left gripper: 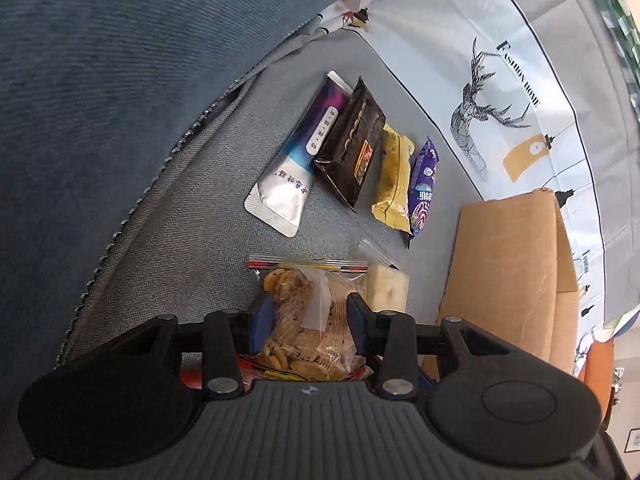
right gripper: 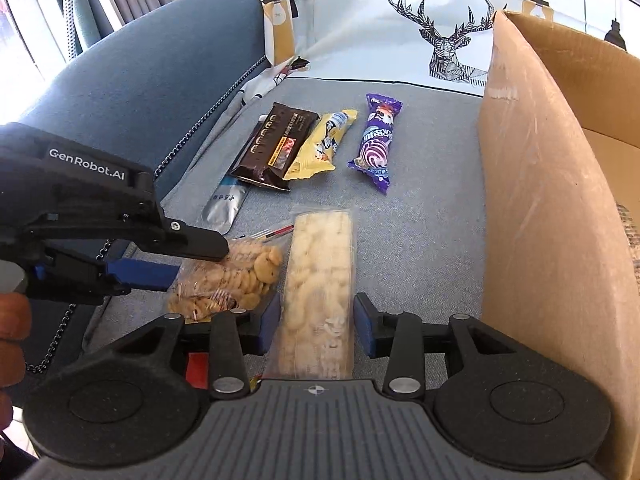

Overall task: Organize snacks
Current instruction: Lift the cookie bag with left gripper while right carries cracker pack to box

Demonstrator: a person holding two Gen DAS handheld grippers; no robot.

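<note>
A clear zip bag of small cookies (left gripper: pixel 304 320) lies on the grey sofa seat (left gripper: pixel 192 240), and my left gripper (left gripper: pixel 309 320) is shut on it, its blue pads pressing both sides. In the right wrist view the same left gripper (right gripper: pixel 200 262) clamps the cookie bag (right gripper: pixel 236 276) from the left. My right gripper (right gripper: pixel 318 324) is shut on a long clear pack of pale snacks (right gripper: pixel 320 272), which lies lengthwise between its pads. That pale pack (left gripper: pixel 388 288) also shows just right of the cookie bag in the left wrist view.
Further back lie a silver-purple pouch (left gripper: pixel 296 160), a black pack (right gripper: pixel 272 148), a yellow pack (right gripper: pixel 324 148) and a purple pack (right gripper: pixel 376 148). An open cardboard box (right gripper: pixel 540 200) stands at the right. A deer-print cloth (right gripper: pixel 444 40) covers the back; a hand (right gripper: pixel 12 340) holds the left gripper.
</note>
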